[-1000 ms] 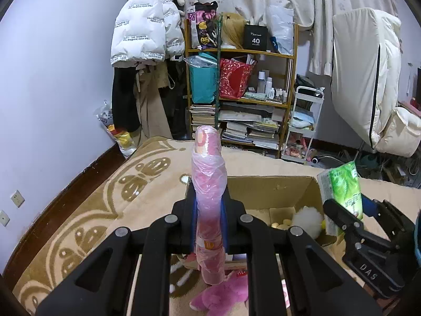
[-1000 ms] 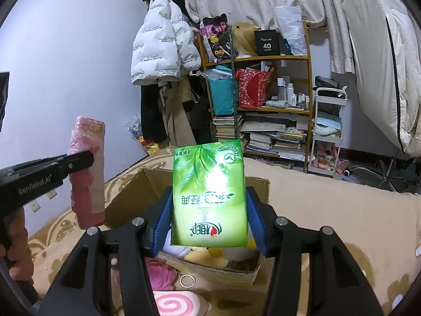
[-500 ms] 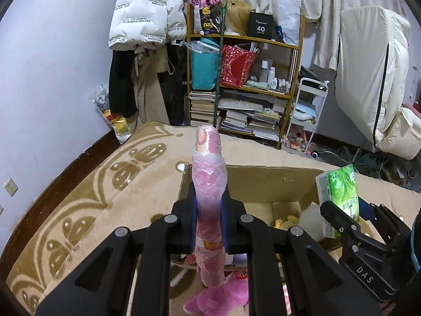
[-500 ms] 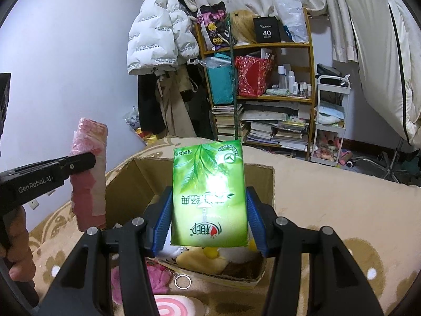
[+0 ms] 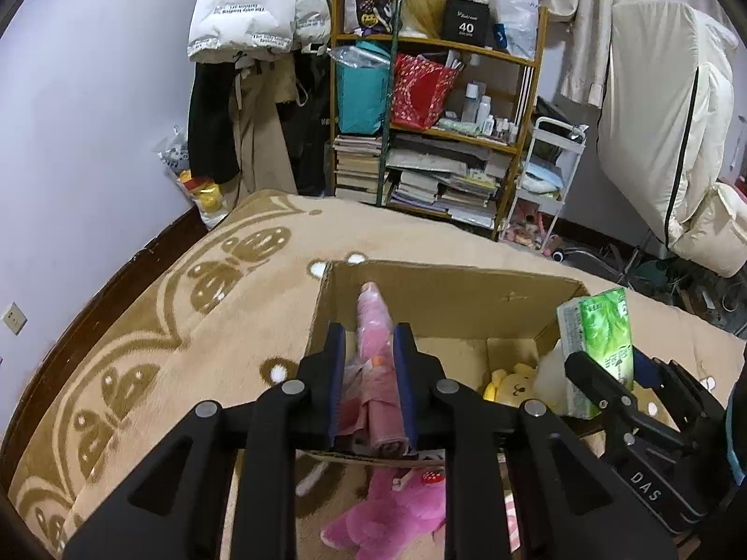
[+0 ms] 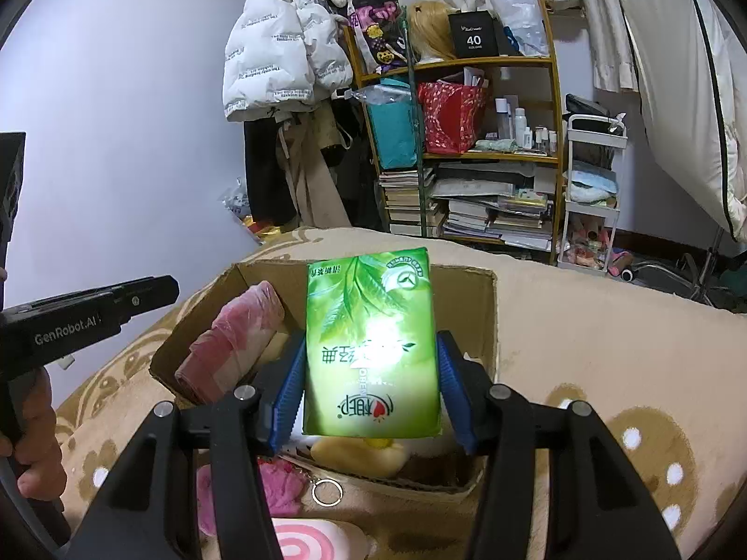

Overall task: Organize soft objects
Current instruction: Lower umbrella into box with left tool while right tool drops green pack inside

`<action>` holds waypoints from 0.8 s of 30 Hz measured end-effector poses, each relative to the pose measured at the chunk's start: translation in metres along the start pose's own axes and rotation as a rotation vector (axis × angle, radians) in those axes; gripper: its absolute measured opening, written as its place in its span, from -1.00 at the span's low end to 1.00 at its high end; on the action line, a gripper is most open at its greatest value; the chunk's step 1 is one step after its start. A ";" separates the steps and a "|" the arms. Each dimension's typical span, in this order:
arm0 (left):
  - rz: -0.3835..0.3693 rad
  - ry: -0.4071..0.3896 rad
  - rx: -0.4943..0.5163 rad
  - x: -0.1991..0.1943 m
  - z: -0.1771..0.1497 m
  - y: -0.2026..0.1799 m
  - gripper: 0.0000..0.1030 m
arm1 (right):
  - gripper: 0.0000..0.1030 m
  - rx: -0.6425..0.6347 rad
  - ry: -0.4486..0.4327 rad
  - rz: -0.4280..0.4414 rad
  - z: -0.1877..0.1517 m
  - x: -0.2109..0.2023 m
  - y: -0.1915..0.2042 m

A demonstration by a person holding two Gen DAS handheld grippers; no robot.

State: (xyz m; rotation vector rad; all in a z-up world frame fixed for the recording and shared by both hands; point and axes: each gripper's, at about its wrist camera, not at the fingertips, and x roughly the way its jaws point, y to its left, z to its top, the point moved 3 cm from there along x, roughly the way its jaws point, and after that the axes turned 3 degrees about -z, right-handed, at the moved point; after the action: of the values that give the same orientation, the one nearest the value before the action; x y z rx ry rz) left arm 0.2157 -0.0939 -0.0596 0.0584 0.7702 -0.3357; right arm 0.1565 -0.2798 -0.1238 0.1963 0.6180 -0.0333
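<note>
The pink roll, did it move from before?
Yes. The pink roll went down, from upright above the cardboard box to leaning inside it, between the left gripper's jaws.
</note>
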 end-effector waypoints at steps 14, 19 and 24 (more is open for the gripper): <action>0.048 0.055 0.051 -0.008 -0.013 0.003 -0.22 | 0.32 0.018 0.013 0.030 -0.005 -0.005 0.000; 0.064 0.046 0.059 -0.020 -0.018 0.004 0.08 | 0.59 0.018 0.002 0.026 -0.006 -0.017 0.001; 0.071 0.051 0.057 -0.035 -0.024 0.008 0.32 | 0.79 0.036 -0.014 0.023 -0.004 -0.035 0.003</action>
State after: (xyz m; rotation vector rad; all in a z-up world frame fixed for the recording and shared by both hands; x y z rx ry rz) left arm 0.1790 -0.0726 -0.0533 0.1481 0.8071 -0.2899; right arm 0.1253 -0.2772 -0.1064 0.2374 0.6017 -0.0239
